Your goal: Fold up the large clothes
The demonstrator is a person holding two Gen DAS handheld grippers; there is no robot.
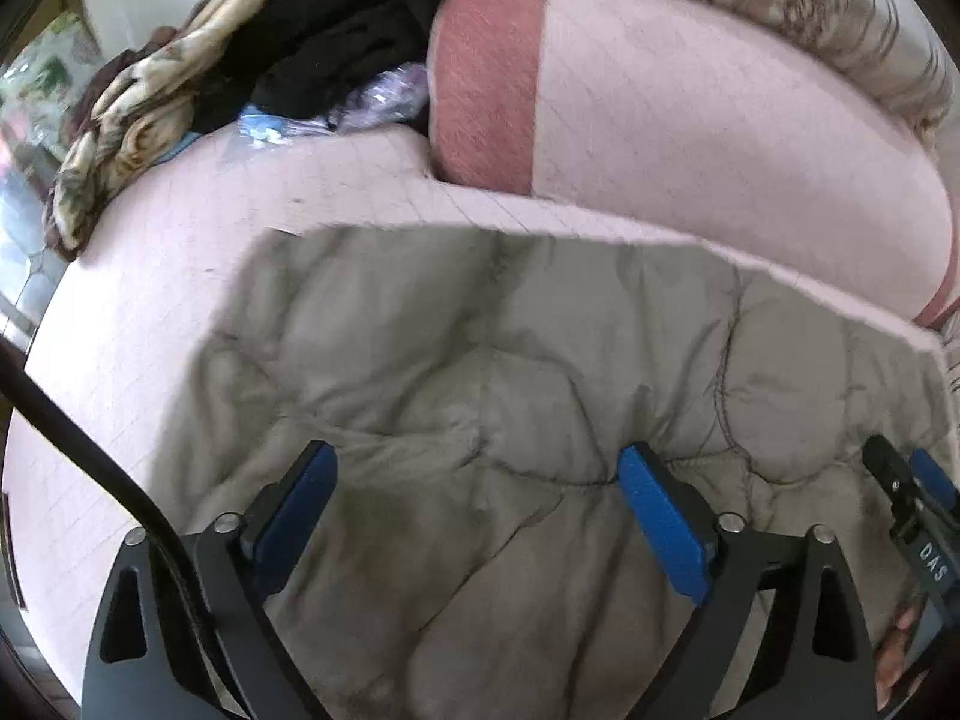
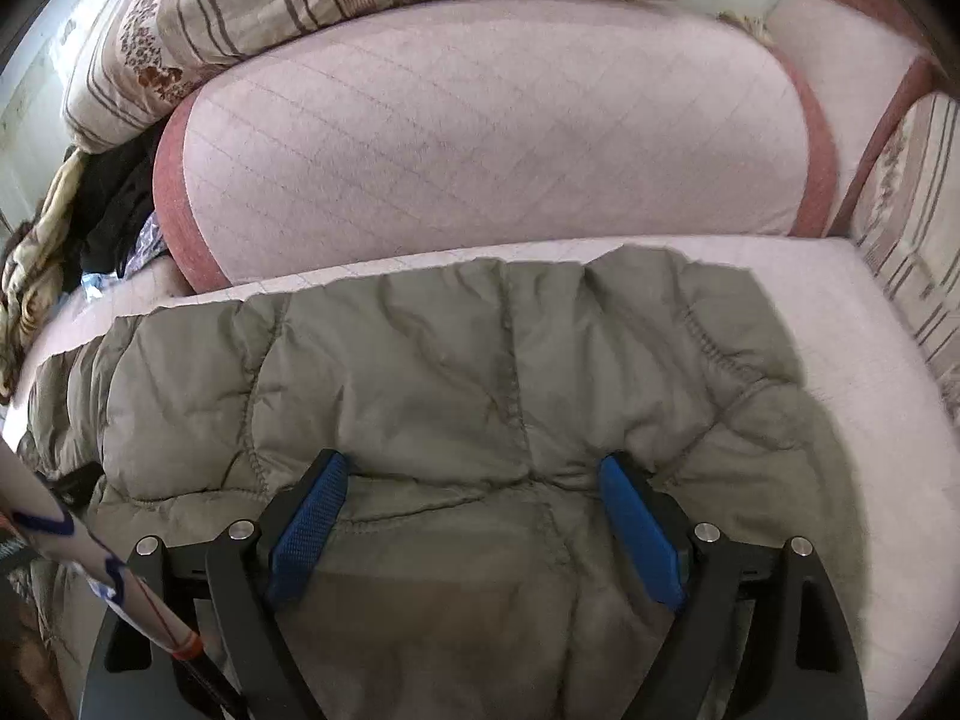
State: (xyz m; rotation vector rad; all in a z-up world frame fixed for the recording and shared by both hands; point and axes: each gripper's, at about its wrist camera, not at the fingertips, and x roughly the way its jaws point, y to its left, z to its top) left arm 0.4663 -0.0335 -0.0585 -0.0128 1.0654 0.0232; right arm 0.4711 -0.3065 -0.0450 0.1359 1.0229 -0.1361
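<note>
— Where's the coat?

— The padded jacket (image 2: 456, 372) lies flat across your pink sofa seat (image 2: 852, 276), far hem near the cushion (image 2: 498, 120).

— Grippers?

— Left gripper (image 1: 477, 468) and right gripper (image 2: 474, 468) both gape, empty. Pinch one layer evenly, then fold.

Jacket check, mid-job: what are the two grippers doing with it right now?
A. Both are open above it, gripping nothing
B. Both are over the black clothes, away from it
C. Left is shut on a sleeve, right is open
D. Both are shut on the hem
A: the left gripper and right gripper each show blue fingers spread wide, with the jacket lying unpinched between them on the sofa.
</note>
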